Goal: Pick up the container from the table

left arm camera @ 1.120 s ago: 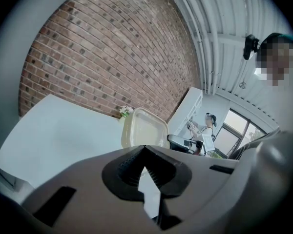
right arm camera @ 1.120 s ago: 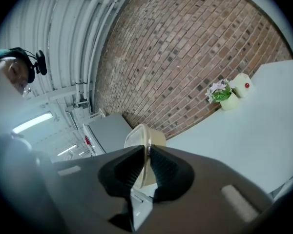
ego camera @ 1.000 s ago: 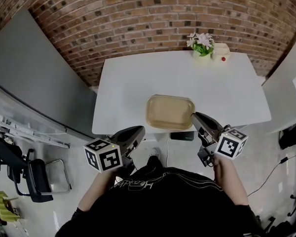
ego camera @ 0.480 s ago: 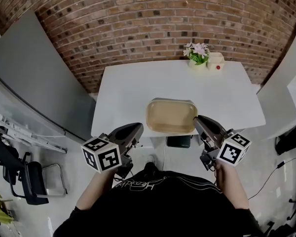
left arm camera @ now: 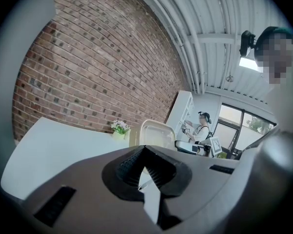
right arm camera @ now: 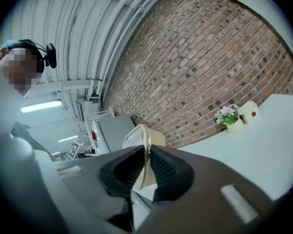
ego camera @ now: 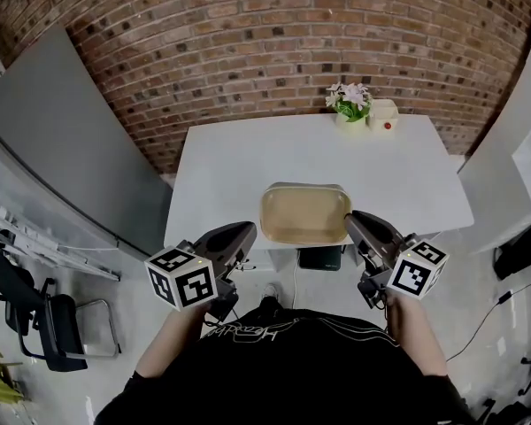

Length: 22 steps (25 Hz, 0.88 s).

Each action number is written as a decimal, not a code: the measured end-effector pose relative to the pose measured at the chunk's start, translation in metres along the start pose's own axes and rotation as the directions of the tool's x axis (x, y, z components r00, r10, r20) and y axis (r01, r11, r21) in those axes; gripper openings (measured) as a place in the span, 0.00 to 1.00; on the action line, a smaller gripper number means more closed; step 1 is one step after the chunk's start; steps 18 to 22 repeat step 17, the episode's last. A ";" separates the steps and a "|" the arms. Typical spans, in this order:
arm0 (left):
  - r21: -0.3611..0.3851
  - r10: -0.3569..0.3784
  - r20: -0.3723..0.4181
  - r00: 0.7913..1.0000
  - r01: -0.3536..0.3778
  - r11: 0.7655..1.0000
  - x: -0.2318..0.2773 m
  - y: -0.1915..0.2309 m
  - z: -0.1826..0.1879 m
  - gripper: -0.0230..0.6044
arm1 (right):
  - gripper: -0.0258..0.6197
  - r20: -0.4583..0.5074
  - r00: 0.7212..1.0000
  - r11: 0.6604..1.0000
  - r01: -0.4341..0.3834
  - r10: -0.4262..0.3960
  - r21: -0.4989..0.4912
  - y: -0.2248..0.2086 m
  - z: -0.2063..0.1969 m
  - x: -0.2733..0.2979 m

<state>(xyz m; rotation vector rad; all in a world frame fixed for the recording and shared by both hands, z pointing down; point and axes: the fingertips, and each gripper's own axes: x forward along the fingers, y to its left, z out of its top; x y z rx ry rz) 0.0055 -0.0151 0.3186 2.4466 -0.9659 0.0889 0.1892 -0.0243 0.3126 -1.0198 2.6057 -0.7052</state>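
I'm gripping the beige container [ego camera: 305, 213] between both claws: left claw [ego camera: 250, 228] and right claw [ego camera: 348, 218] are each closed on a rim, above the white table [ego camera: 248, 158].

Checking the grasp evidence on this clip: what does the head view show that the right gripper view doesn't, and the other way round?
Head view only: the left gripper beside the beige container, a black chair, and a dark object on the floor. Right gripper view only: the right gripper with its jaws clamped on the container's rim, and ceiling pipes. Both: the container, white table, potted flowers and brick wall.
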 end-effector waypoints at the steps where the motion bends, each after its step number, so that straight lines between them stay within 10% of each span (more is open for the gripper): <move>1: 0.002 -0.001 0.001 1.000 0.001 1.000 0.000 -0.001 0.001 0.04 | 0.11 0.001 1.000 1.000 -0.002 0.002 0.000 0.001 0.000 0.000; 22: 0.013 0.010 0.011 1.000 -0.010 1.000 -0.006 0.001 0.003 0.04 | 0.11 0.012 1.000 1.000 -0.002 0.002 -0.012 0.005 -0.001 0.001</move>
